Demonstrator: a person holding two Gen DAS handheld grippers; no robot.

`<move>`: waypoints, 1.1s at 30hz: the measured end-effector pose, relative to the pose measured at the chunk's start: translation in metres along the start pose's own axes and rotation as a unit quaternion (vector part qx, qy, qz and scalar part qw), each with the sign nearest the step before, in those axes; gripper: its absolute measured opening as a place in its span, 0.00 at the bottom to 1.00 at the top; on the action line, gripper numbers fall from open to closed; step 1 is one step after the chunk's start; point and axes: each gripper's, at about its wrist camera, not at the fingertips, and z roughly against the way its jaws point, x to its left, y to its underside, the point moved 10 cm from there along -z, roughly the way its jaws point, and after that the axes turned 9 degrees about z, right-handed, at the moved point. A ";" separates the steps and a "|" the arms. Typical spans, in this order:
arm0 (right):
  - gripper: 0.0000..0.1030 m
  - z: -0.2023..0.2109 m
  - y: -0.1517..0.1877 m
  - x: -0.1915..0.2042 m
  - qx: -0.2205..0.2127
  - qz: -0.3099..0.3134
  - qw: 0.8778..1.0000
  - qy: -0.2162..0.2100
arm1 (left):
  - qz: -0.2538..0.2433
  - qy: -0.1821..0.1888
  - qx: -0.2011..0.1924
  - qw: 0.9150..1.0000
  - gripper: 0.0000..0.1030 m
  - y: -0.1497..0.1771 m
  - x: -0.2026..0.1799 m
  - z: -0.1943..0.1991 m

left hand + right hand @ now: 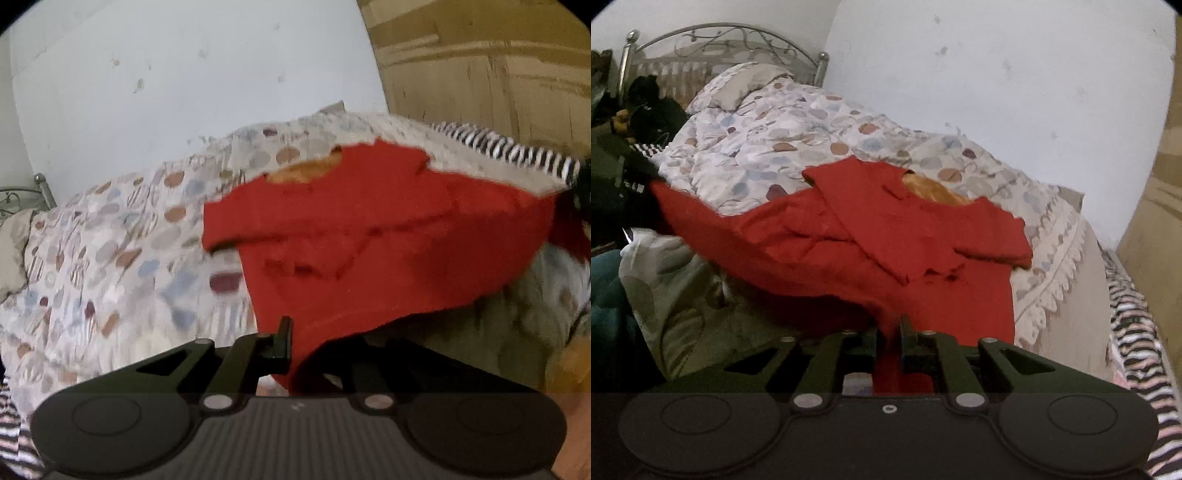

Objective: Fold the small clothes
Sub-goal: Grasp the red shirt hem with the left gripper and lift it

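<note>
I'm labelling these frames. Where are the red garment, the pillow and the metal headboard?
red garment (923,236): right wrist view, folded-over top layer.
pillow (746,85): right wrist view, its middle.
metal headboard (720,31): right wrist view, arched top rail.

Both grippers, left gripper (295,343) and right gripper (889,332), were black, with ribbed housings, silver pivot screws and 2 round caps.

Bedspread (757,155): pale, printed with blue, brown and maroon ovals, scalloped edging at lower right. Pillow (746,85): beige, upper left, against the headboard. Headboard (720,37): grey metal, arched with scrollwork, upper left. Wall (997,74): white, scuffed. Striped cloth (1137,350): black and white, right edge. Wooden cupboard (498,74): upper right.
</note>
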 end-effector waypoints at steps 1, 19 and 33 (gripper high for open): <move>0.14 -0.001 0.002 -0.001 0.002 -0.009 1.000 -0.001 | 0.006 0.006 -0.001 1.000 0.09 -0.009 0.001 -0.002; 0.90 -0.025 -0.011 0.042 -0.017 0.003 1.000 0.013 | 0.077 0.077 0.042 0.993 0.08 -0.089 0.009 -0.046; 0.49 -0.025 0.016 0.019 -0.001 0.116 0.964 0.239 | 0.086 0.043 -0.011 0.995 0.08 -0.072 0.026 -0.006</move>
